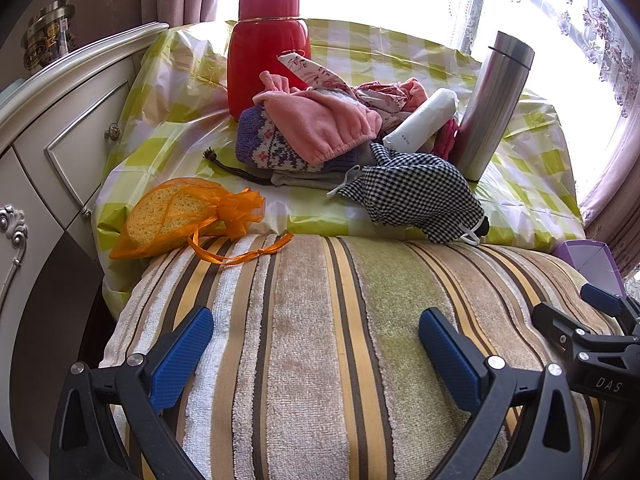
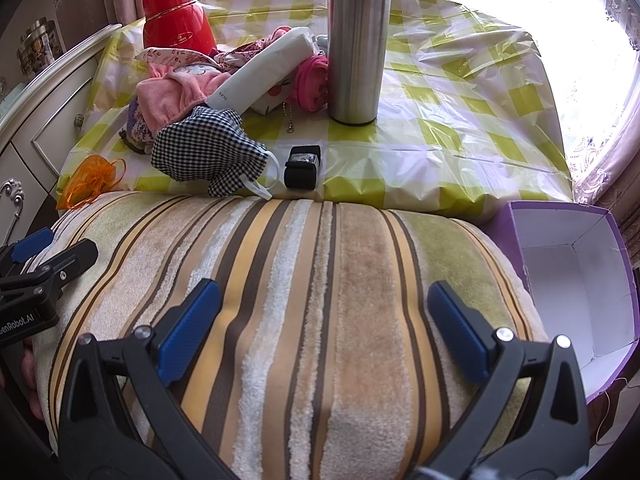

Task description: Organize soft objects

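Observation:
A striped towel-covered cushion (image 1: 320, 340) (image 2: 312, 300) lies in front of both grippers. My left gripper (image 1: 316, 332) is open above it and holds nothing. My right gripper (image 2: 324, 304) is open above it and holds nothing. On the green-checked tablecloth (image 1: 360, 52) (image 2: 460, 120) behind lies a pile of soft things: a pink fleece cloth (image 1: 320, 120) (image 2: 168, 96), a knitted purple piece (image 1: 264, 148), a black-and-white checked face mask (image 1: 416, 196) (image 2: 208, 152) and an orange mesh pouch with a yellow sponge (image 1: 176, 216) (image 2: 92, 180).
A red flask (image 1: 268, 40) (image 2: 176, 20) and a steel thermos (image 1: 492, 108) (image 2: 356, 40) stand on the table. A white tube (image 1: 420, 120) (image 2: 264, 72) leans on the pile. A small black box (image 2: 302, 168) sits at the table edge. An open purple box (image 2: 576, 280) is right; a white cabinet (image 1: 60, 128) is left.

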`<state>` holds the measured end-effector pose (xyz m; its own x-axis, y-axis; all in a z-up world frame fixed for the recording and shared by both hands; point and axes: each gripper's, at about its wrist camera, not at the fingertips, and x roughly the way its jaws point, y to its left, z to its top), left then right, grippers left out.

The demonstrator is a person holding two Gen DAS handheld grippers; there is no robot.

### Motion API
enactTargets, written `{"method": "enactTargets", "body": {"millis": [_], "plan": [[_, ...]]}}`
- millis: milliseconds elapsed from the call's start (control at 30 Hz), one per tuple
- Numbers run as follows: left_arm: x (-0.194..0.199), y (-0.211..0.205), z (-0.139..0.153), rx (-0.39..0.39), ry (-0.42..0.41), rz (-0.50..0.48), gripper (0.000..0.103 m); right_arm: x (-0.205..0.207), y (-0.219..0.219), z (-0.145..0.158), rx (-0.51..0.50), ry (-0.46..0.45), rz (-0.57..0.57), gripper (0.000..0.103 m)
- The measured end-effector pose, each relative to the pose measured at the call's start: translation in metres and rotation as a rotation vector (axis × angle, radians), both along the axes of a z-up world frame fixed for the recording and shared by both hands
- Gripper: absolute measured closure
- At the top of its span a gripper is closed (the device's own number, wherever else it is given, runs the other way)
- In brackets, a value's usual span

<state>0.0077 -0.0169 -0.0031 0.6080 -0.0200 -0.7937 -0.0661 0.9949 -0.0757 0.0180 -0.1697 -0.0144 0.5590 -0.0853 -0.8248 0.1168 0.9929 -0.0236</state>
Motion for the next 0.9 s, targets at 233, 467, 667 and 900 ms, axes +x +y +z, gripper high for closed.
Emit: {"method": "enactTargets", "body": {"millis": [233, 467, 667, 900], "plan": [[-0.001, 0.003, 0.001, -0.02, -0.003, -0.001, 0.0, -0.001, -0.003, 0.0, 0.029, 0.016, 0.013, 0.0], [-0.001, 0.043, 0.016, -0.146, -0.009, 0.092, 0.007, 0.0, -0.012, 0.004, 0.106, 0.045, 0.081, 0.0], [0.023, 0.113, 0.005, -0.298, 0.073, 0.272, 0.007, 0.007, -0.007, 0.006, 0.079, 0.056, 0.159, 0.0], [0.049, 0.182, -0.037, -0.578, 0.181, 0.437, 0.02, 0.019, -0.004, 0.015, 0.087, 0.05, 0.224, 0.0]]}}
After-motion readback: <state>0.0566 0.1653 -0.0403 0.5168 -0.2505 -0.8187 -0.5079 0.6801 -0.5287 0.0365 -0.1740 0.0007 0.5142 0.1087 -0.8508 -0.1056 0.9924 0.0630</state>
